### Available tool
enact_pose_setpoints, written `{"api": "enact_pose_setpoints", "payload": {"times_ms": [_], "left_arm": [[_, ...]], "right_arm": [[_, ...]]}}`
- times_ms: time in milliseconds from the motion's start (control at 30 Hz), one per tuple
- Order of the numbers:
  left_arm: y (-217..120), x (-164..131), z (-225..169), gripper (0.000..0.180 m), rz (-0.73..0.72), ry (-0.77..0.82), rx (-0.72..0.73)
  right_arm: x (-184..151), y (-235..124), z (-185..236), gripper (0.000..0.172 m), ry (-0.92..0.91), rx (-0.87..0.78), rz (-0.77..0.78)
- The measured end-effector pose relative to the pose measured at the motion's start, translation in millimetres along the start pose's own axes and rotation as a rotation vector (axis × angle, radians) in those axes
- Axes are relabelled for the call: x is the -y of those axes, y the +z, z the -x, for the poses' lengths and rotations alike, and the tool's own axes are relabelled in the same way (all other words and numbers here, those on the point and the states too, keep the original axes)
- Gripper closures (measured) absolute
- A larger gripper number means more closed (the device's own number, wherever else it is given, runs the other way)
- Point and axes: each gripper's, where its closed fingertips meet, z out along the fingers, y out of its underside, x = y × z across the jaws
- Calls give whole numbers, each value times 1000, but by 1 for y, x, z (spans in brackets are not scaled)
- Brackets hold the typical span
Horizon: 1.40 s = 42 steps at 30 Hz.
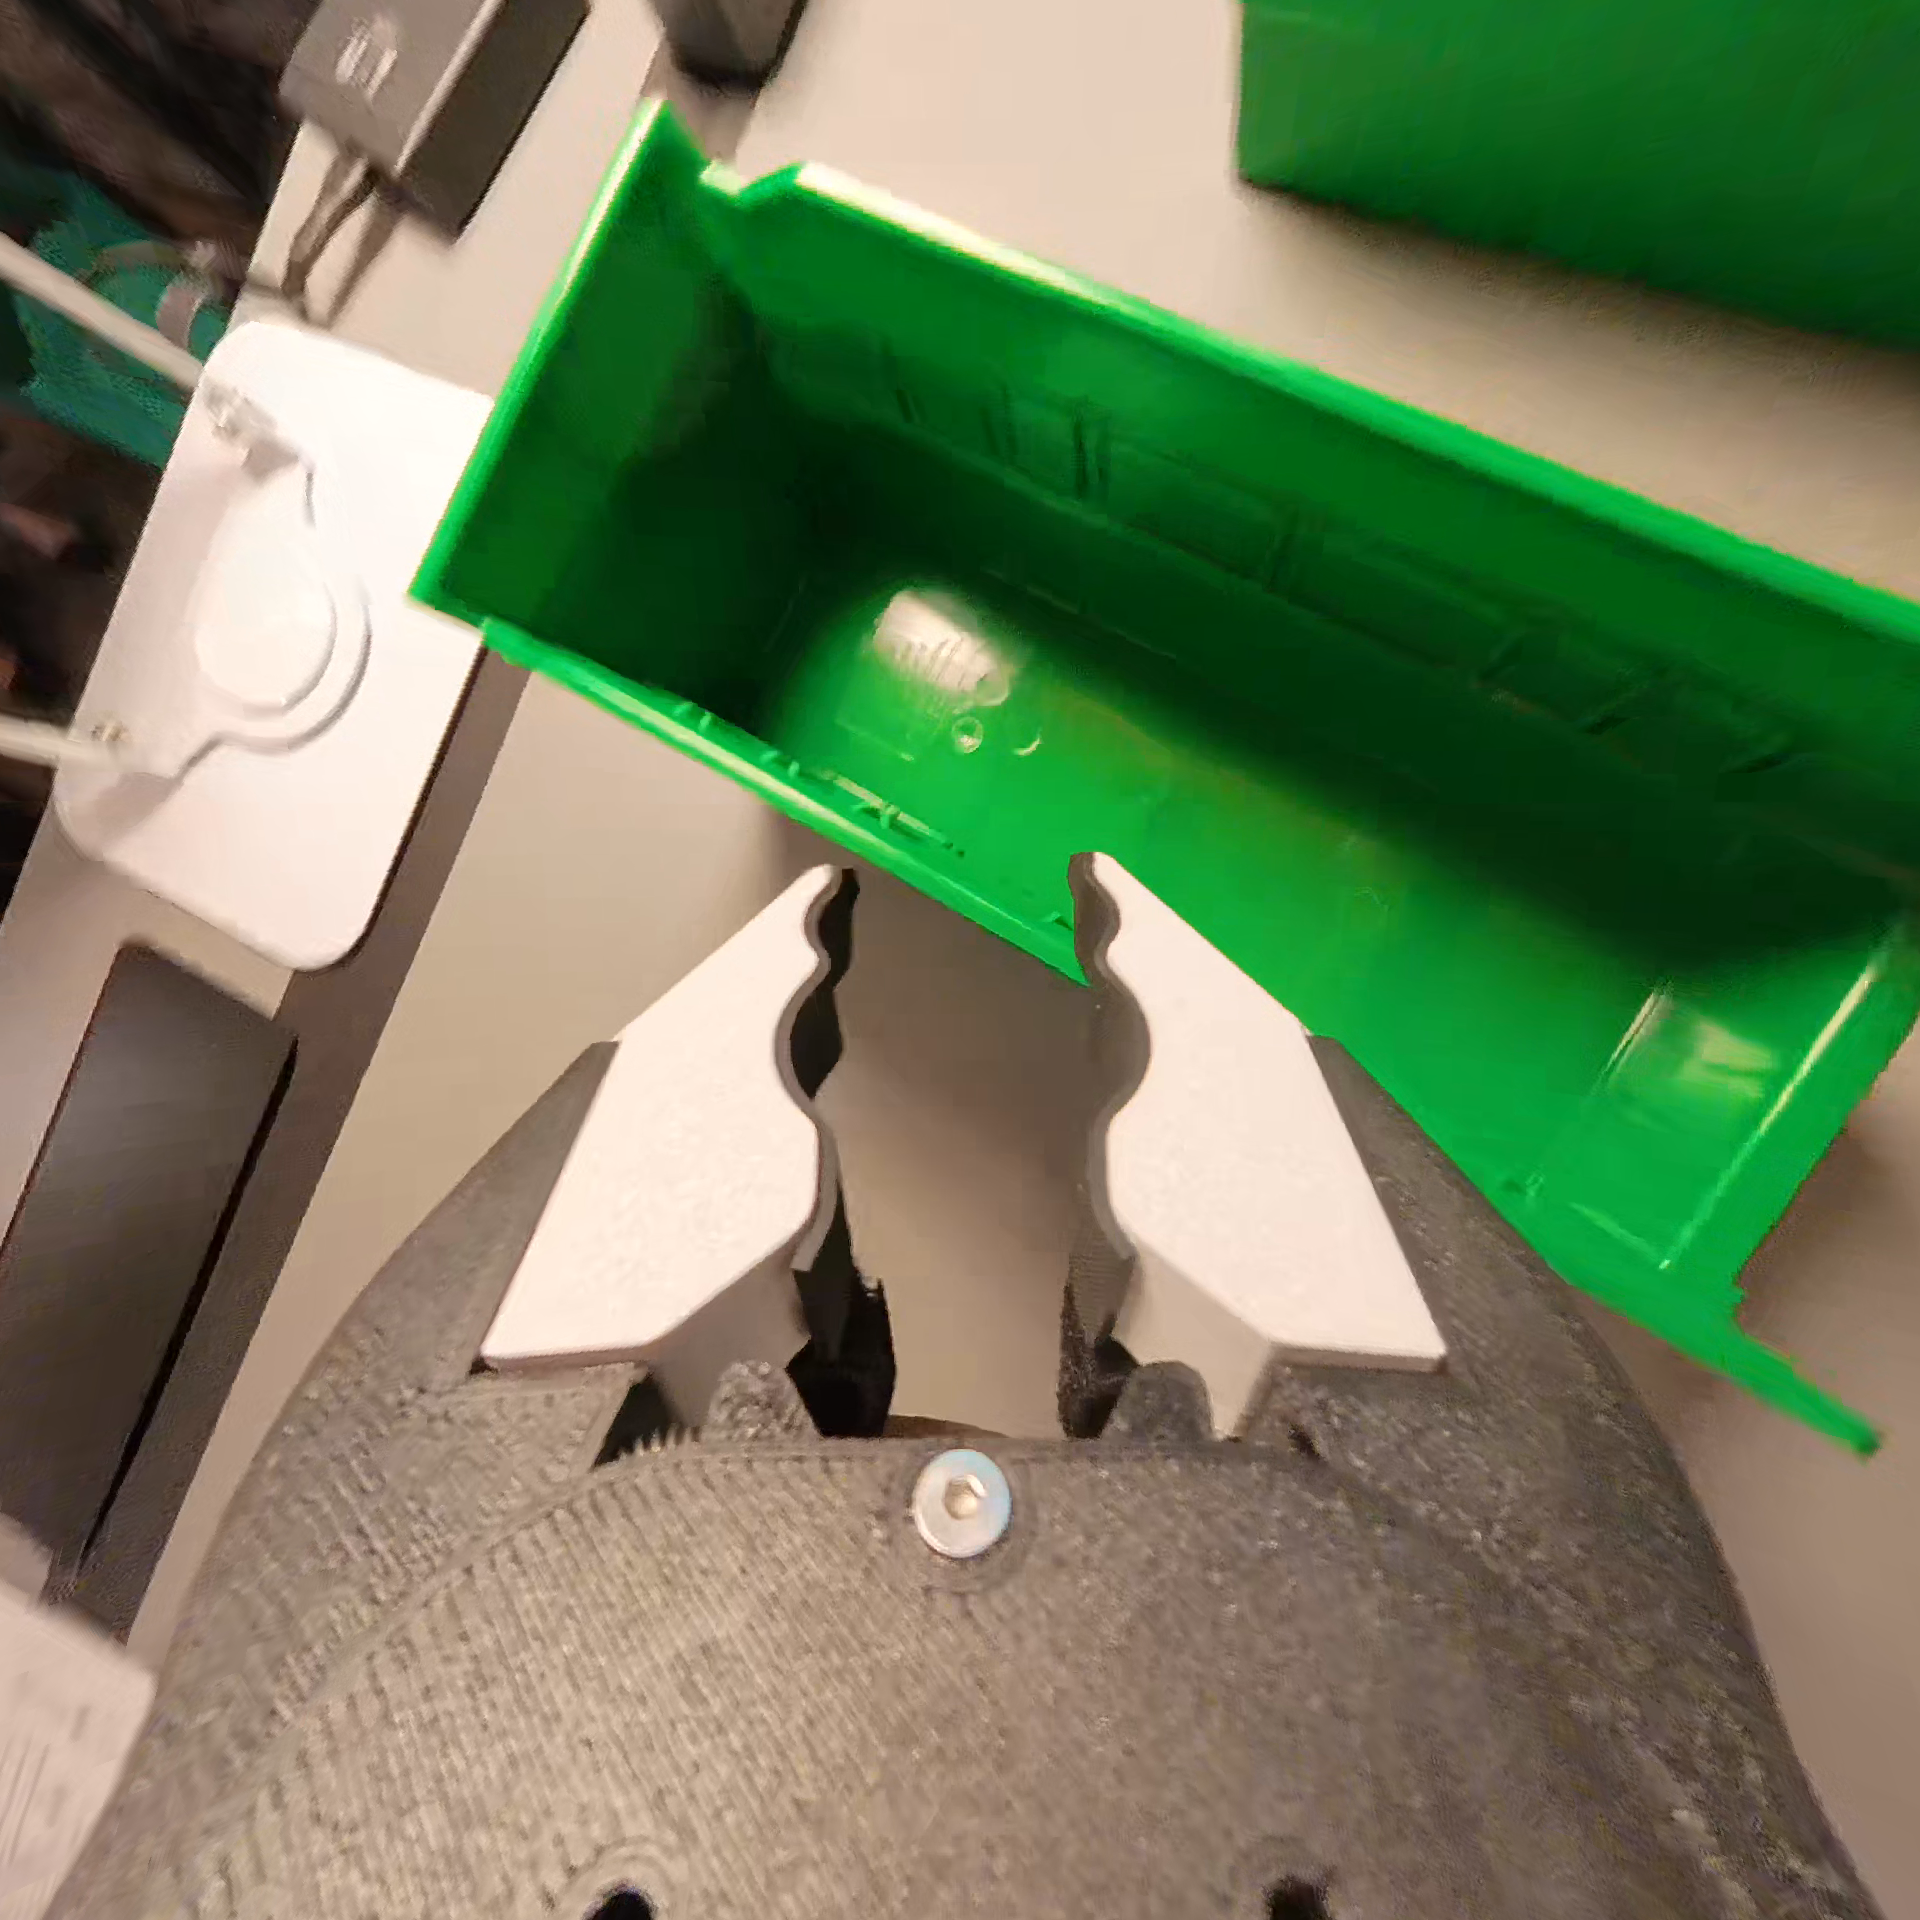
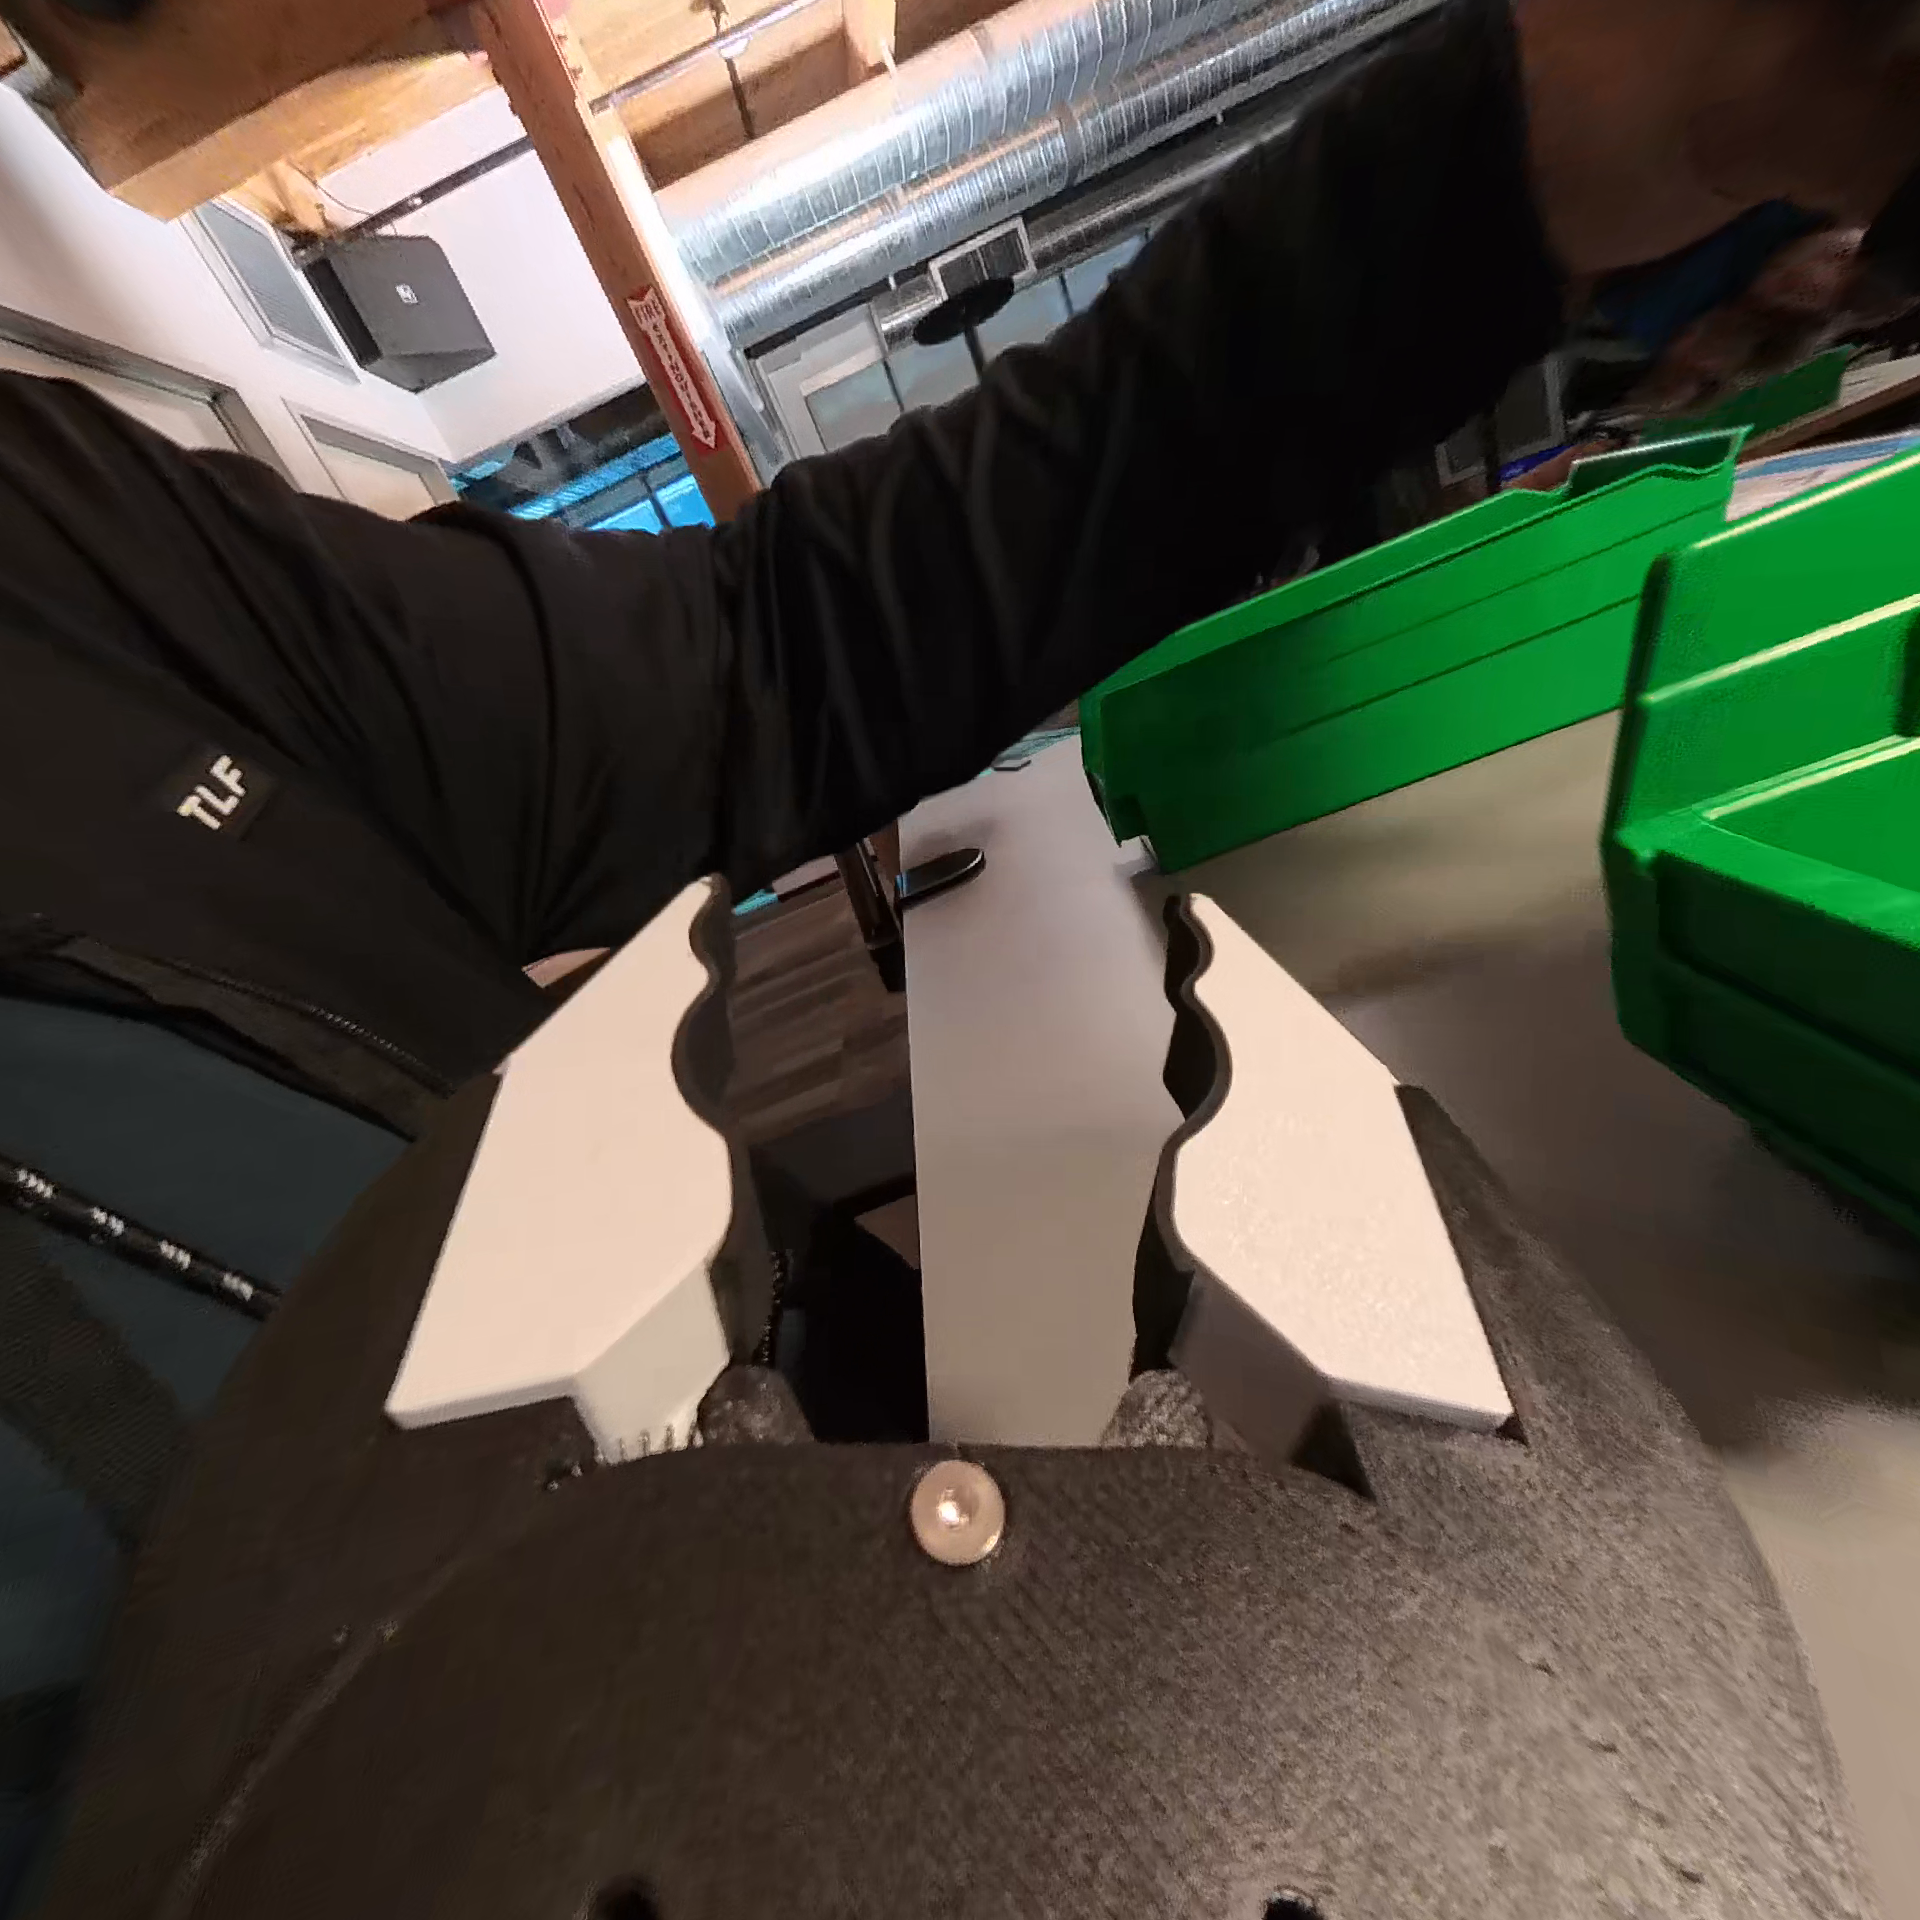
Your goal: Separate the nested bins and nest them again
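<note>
from my left gripper (image 1: 961,925) i look down on a long green bin (image 1: 1195,665) lying slantwise across the grey table (image 1: 644,852), its open top toward the camera. my jaws stand partly apart astride its near side wall: the right fingertip (image 1: 1101,914) sits inside against the wall, the left fingertip (image 1: 816,904) stands outside with a clear gap to the rim. nothing is clamped; i report this gripper as open. a second green bin (image 1: 1579,156) sits at the far right, apart from the first.

obstructions on the left side: a white plate with a round fitting (image 1: 249,644) just beside the bin's far end, a dark panel (image 1: 135,1195) nearer along the table edge, and a dark box with a cable (image 1: 416,94) at the far left. the view is blurred, so finer detail there is not legible.

my right gripper (image 2: 940,904) hangs at the table edge with its jaws wide apart and nothing between them. the long bin (image 2: 1403,665) lies beyond its right fingertip (image 2: 1205,935), close but not touching. a stack of green bins (image 2: 1766,883) stands to the right, near the fingers. a person's black sleeve (image 2: 727,644) crosses the left and middle of this view and blocks the far side of the table. a wooden post (image 2: 603,239) and a silver duct (image 2: 987,135) show overhead.
</note>
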Motion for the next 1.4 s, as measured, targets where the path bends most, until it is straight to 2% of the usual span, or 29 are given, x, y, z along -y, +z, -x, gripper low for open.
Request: {"api": "enact_pose_setpoints", "payload": {"times_ms": [67,167,267,300,333,500,667,1000,1400], "left_arm": [[-9,4,7,108,32,-122,59],[-22,27,-9,61,-38,-330,28],[-21,48,-23,41,-91,-490,-9],[-18,49,-24,37,-82,-514,6],[-15,48,-23,26,-60,-512,35],[-9,46,-17,24,15,-477,136],[4,25,-33,23,140,-448,147],[22,15,-45,25,253,-516,94],[25,20,-42,46,251,-529,90]], "right_arm": [[2,-8,-2,87,0,-9,1],[6,-20,-11,87,16,-37,-21],[14,-26,-13,88,65,-14,-88],[16,-28,-13,88,67,-10,-101],[17,-30,-12,88,64,-6,-112],[22,-35,-9,88,55,2,-151],[26,-40,-9,88,82,22,-184],[33,-47,-8,90,104,53,-236],[39,-54,-9,91,142,84,-278]]}}
